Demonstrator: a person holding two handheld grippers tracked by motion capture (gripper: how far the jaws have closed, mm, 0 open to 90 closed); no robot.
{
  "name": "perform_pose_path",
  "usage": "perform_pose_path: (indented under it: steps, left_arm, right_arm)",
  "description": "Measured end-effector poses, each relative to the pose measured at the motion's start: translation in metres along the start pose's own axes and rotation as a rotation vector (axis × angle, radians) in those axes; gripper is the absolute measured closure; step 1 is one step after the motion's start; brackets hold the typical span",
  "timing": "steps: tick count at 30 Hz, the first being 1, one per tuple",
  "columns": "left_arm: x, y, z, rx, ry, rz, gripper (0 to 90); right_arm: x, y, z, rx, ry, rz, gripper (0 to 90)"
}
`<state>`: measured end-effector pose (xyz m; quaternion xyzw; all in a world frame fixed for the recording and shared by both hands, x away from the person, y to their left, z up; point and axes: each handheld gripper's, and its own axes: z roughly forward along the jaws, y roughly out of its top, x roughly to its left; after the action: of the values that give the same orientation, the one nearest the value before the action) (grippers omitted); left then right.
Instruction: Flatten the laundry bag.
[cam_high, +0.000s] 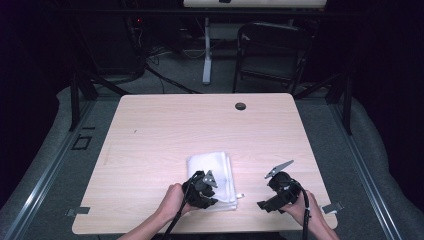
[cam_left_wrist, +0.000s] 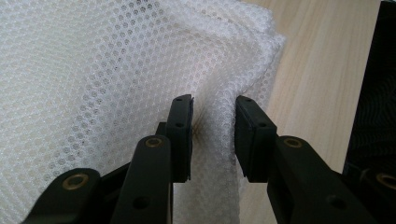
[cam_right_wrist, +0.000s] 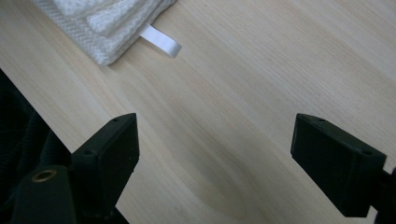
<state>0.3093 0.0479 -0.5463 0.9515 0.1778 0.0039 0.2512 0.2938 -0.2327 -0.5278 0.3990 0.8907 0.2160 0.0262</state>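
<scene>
**Pinch the fold cleanly before you lift**

While your left hand-held gripper (cam_left_wrist: 213, 135) sits over the near edge of the folded white towel (cam_high: 212, 172), its jaws stand partly apart with a ridge of the mesh cloth bunched between them; from these views you cannot tell for sure whether the pads already bite. Close squarely on that ridge so you catch every layer at the edge, not just the top one, and keep the pads level with the counter (cam_high: 165, 125) so the stack does not skew.

Your right hand-held gripper (cam_right_wrist: 215, 154) hovers wide open over bare wood, holding nothing, near the towel's right corner, where a small white tag (cam_right_wrist: 161, 41) pokes out. Bring it to that corner if you need a second hold.

Expect the towel to be soft and limp: a honeycomb waffle weave, several folded layers with rounded edges. It will sag and slide on the smooth, pale wood-grain counter.
</scene>
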Motion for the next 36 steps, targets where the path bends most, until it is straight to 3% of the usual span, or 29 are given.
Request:
perform_pose_path:
  steps: [7, 11, 15, 18, 29, 36]
  left_arm:
    - [-0.001, 0.0, 0.001, -0.004, 0.013, 0.014, 81.8]
    - [-0.002, -0.001, -0.005, -0.064, 0.016, 0.007, 84.3]
    - [-0.002, 0.0, -0.009, -0.083, 0.018, 0.012, 84.4]
    - [-0.003, -0.001, -0.011, -0.098, 0.021, 0.01, 84.4]
    - [-0.001, -0.001, -0.014, -0.126, 0.023, -0.013, 84.4]
    - [0.0, -0.002, -0.014, -0.138, 0.029, -0.027, 84.5]
  right_arm:
    - [0.002, 0.001, 0.0, 0.002, -0.008, -0.009, 19.6]
    - [0.006, 0.007, 0.0, -0.003, -0.011, -0.024, 29.1]
    - [0.014, 0.014, 0.004, 0.015, -0.02, -0.061, 39.2]
    - [0.019, 0.018, 0.005, -0.007, -0.003, -0.087, 48.0]
    - [0.042, 0.042, 0.026, -0.033, 0.026, -0.178, 88.2]
    - [0.052, 0.054, 0.045, -0.034, 0.051, -0.247, 90.0]
